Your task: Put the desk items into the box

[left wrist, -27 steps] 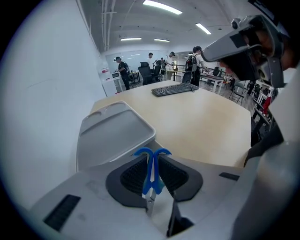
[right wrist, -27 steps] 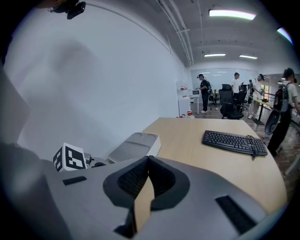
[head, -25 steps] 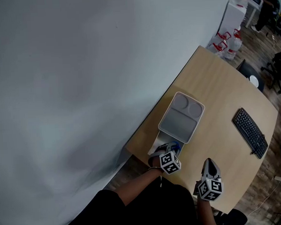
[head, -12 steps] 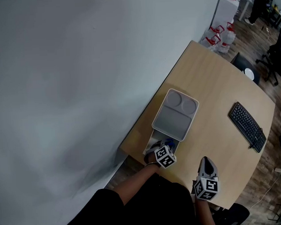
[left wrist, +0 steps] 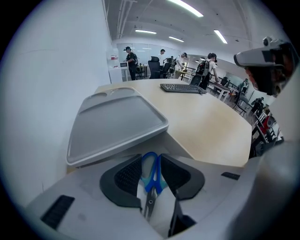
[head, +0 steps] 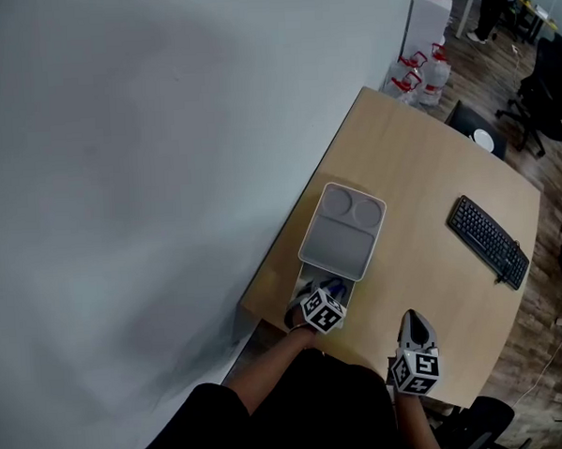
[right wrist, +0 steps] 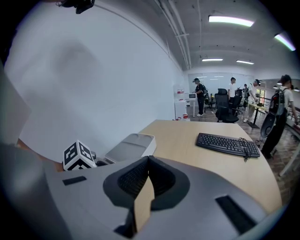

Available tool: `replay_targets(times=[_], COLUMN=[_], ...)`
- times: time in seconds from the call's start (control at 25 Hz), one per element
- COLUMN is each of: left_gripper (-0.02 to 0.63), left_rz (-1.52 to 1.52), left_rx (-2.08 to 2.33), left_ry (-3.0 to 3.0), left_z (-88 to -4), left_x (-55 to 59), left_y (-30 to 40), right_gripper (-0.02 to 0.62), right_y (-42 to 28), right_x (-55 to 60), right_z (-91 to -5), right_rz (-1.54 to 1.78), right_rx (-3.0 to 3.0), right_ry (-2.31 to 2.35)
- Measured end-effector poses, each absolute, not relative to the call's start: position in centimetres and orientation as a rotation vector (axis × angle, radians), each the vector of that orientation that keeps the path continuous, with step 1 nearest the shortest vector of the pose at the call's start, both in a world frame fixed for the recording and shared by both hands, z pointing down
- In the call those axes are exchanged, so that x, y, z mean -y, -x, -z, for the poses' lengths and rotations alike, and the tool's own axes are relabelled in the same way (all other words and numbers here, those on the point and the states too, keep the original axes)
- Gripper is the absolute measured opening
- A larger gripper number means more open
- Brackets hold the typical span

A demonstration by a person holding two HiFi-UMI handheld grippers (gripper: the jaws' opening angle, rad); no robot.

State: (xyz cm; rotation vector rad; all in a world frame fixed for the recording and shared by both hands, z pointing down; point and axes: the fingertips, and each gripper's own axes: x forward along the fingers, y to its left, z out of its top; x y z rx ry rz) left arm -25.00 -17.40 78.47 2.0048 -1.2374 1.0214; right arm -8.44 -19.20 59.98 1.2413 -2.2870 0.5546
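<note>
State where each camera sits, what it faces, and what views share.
Head view: on the person's head, steeply down at the table; forearm, left gripper, right gripper show.
Left gripper view: on that gripper, past its fingers, which have just been opening with blue scissors between them, toward the grey lid.
Right gripper view: on that gripper, across the table over closed fingers; left gripper's cube shows.
Shared: all show grey lid and keyboard.

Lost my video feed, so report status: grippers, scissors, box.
Left gripper: jaws have just been opening, scissors between them, above the open box. Right gripper shut, empty. Lid tilted up behind, nothing blocking.
</note>
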Motion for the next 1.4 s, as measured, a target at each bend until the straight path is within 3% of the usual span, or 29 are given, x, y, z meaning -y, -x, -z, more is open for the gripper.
replay_targets(times=[0.2,0.52,0.84,1.2,1.4], left_gripper=[0.109,0.109,0.106,0.025,0.02], left_rz=[-0.9,-0.466,-0.203,-0.138,-0.12], left_rx=[1.278,1.46,1.419,1.342,1.353], left_ry=[-2.027,-2.063,-2.158,-2.283,-2.31], left_z=[-75.1,-64.1,-57.0,-54.2,-53.0], left_x=[16.5,12.4,7.4,2.9,0.2], left_y=[25.4,27.1,23.2,17.6,14.3], right_gripper=[0.06,0.06,0.06,0.06,0.06], right_y=[8.2,7.3,2.6,0.9,-0.9], right_x=[17.6,10.8,5.3,3.0,1.8], right_z=[-59.0,-58.4,-58.4,-54.8,-53.1], right_rz=[-0.528,-0.48,-0.481,-0.404,-0.324], right_rx=[2.311,2.283,2.18,2.249,2.336], right_ry=[-1.246,-1.216,-1.303,-1.368,-1.347])
